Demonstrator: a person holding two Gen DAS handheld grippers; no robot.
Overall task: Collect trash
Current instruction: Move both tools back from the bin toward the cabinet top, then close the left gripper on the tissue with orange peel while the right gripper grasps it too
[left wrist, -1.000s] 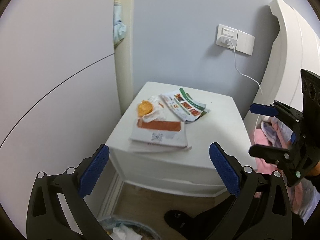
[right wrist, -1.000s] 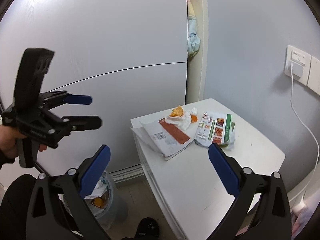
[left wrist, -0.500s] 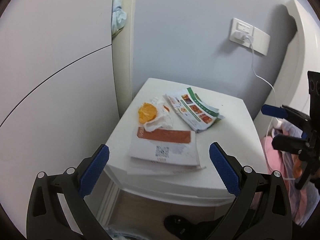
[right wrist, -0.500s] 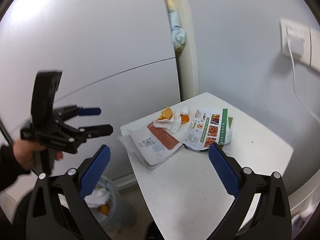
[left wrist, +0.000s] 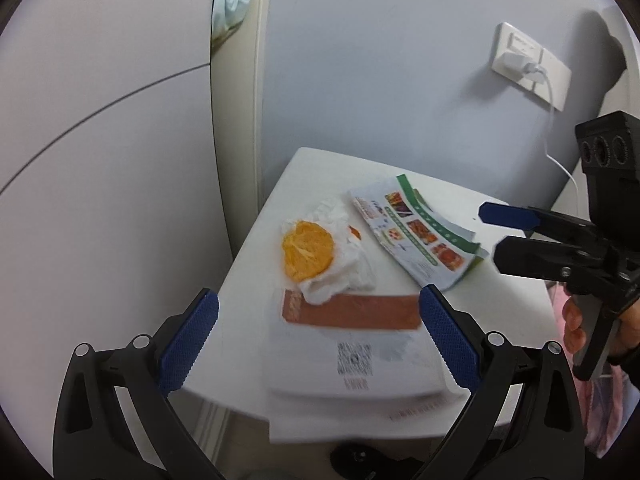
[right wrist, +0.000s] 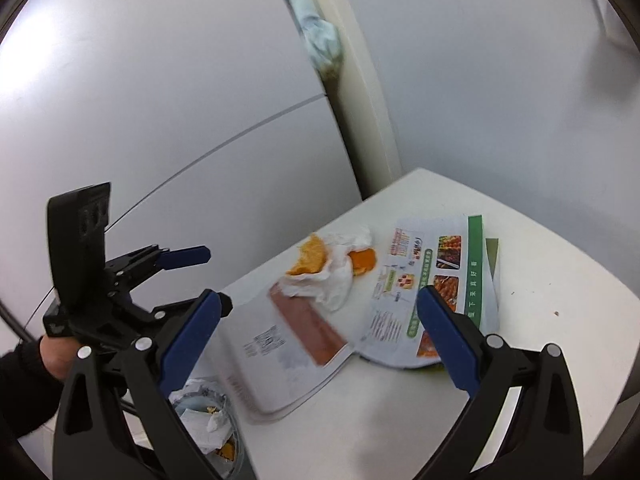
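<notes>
On the white nightstand [left wrist: 496, 312] lie orange peel [left wrist: 307, 250] on a crumpled white tissue [left wrist: 344, 276], a white mailer with a brown band [left wrist: 352, 344], and a green-edged flyer [left wrist: 416, 236]. My left gripper [left wrist: 318, 338] is open and empty, above the mailer's near end. My right gripper [right wrist: 318, 334] is open and empty, over the mailer [right wrist: 288, 344] and flyer [right wrist: 436, 280], with the peel [right wrist: 310, 260] beyond. Each gripper shows in the other's view: the right [left wrist: 496, 232], the left [right wrist: 200, 276].
A trash bin [right wrist: 208, 420] holding paper and peel stands on the floor left of the nightstand. A white wardrobe door [left wrist: 100, 160] is at the left. A wall socket with a white cable [left wrist: 528, 68] is behind, bedding at far right.
Both grippers have moved closer to the nightstand and lower over the trash. Both stay open and empty. The papers and peel have not moved.
</notes>
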